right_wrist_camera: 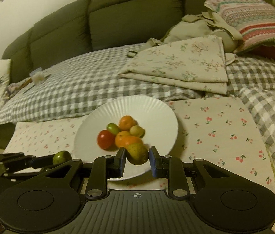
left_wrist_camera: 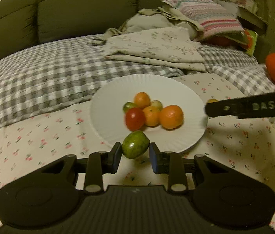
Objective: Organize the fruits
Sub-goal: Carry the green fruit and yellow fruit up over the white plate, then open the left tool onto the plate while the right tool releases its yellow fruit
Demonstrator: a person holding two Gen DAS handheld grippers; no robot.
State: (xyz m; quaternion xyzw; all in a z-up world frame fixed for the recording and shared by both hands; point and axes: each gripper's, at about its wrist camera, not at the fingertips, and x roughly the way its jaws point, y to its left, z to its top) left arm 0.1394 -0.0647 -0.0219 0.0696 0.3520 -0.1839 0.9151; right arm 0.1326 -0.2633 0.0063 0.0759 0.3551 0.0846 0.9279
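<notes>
You are in the middle of the delivery step: both grippers carry a fruit toward the white paper plate (left_wrist_camera: 186, 136), and neither fruit is set down yet.

In the left wrist view, your left gripper (left_wrist_camera: 135, 154) sits at lower centre of the frame, clenched on a green fruit (left_wrist_camera: 135, 144); both blue pads press its sides, and it hangs over the plate's near rim. Past it, in the middle of the frame, the pile already on the plate holds a red fruit (left_wrist_camera: 134, 118), several oranges (left_wrist_camera: 171, 116) and a couple of small green ones. At right of that frame your other tool enters as a dark bar.

In the right wrist view, your right gripper (right_wrist_camera: 137, 159) at lower centre holds a yellow-green fruit (right_wrist_camera: 138, 153). The left pad touches it; whether the right pad does is hard to tell through the blur, so treat the grip as light. It hangs over the near edge of the plate, just in front of the pile.

The plate rests on a cherry-print cloth (right_wrist_camera: 215, 136) over soft bedding, so it will likely tip or slide if pressed.

Next, I judge, bring each fruit low over a bare patch beside the pile, then ease the jaws apart gently so nothing rolls off the rim. Do one side at a time to keep the tools apart.
</notes>
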